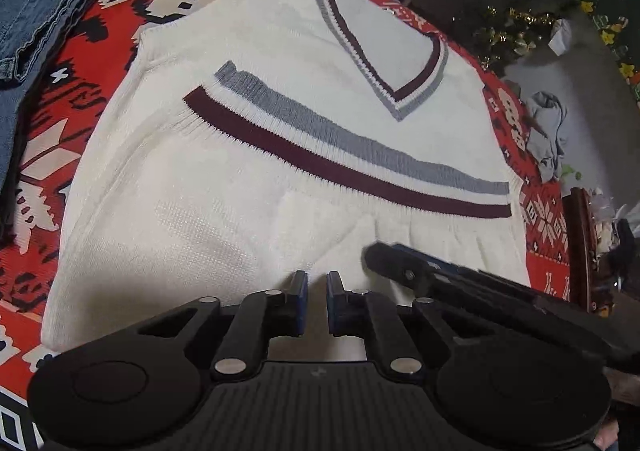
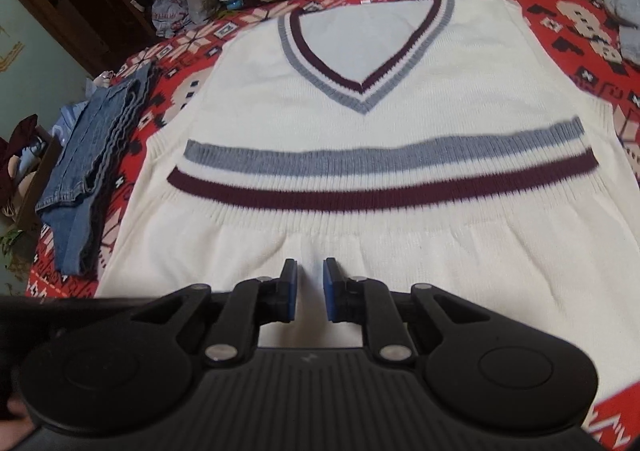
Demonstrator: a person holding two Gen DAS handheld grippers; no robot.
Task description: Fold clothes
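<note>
A: On the red patterned cloth [image 2: 580,63], jeans [image 2: 80,155] lie folded at the left, and the white vest [image 2: 360,123] lies flat in the middle, its bottom hem already turned up over the body.

B: And the grippers?

A: The left gripper [image 1: 317,283] is narrowed to a slit on the near fold; whether it pinches knit, I can't tell. Same with the right gripper [image 2: 310,271].

B: So mid-fold. Next probably needs a firm pinch, then carrying that edge toward the collar.
</note>
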